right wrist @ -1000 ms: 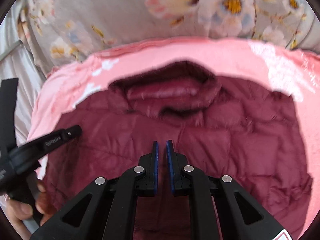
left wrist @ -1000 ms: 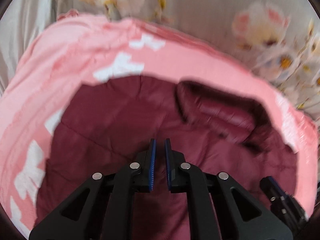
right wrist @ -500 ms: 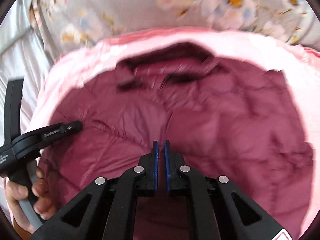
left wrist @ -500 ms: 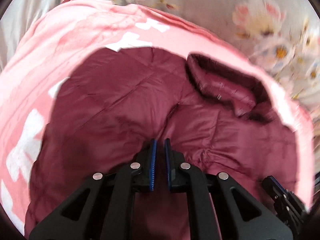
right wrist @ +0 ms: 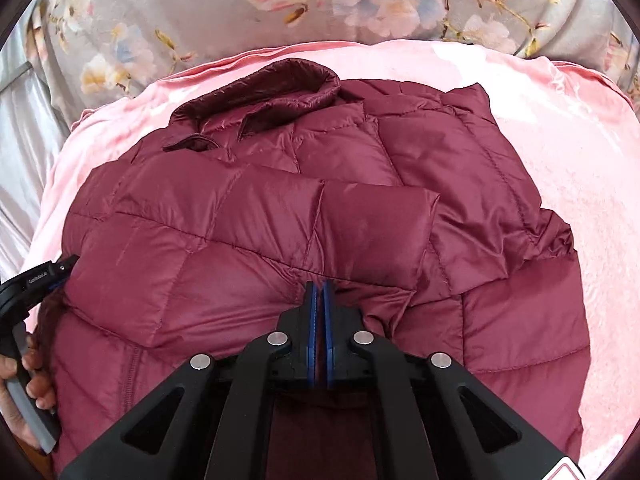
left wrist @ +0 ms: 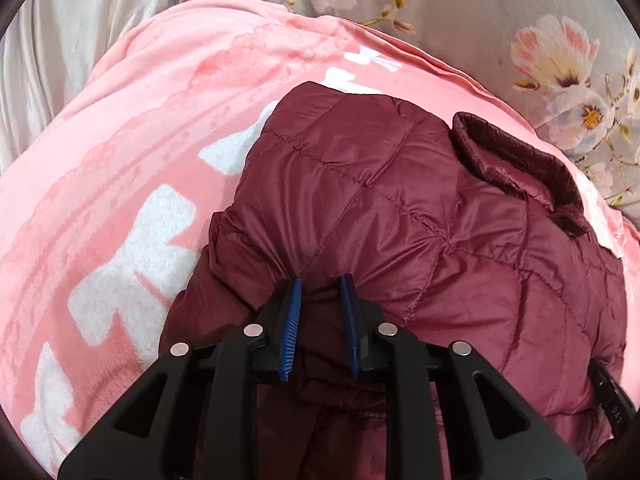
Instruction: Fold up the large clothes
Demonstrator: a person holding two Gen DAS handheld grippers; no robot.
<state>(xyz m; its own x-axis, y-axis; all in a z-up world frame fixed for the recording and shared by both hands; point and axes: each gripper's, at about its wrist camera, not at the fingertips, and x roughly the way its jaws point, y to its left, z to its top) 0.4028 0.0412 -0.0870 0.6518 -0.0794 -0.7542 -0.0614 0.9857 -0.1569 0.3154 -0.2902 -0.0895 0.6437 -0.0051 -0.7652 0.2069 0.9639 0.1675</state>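
Observation:
A maroon quilted puffer jacket [left wrist: 420,208] lies on a pink blanket [left wrist: 140,128], collar [left wrist: 520,164] at the far end. Its sleeves are folded over the body [right wrist: 360,216]. My left gripper [left wrist: 320,292] is partly open, its blue pads either side of a bunched fold at the jacket's near left part. My right gripper [right wrist: 319,292] is shut on a fold of the jacket near its middle. The left gripper also shows at the left edge of the right wrist view [right wrist: 40,280], at the jacket's left side.
The pink blanket [right wrist: 580,168] with white patches lies on a grey floral bedsheet [right wrist: 320,4]. Grey silky fabric [left wrist: 60,40] lies at the far left. A hand [right wrist: 24,384] holds the left gripper's handle.
The jacket's near part has been carried toward the collar and laid over the body. My left gripper's jaws have widened. My right gripper stays shut on the fabric.

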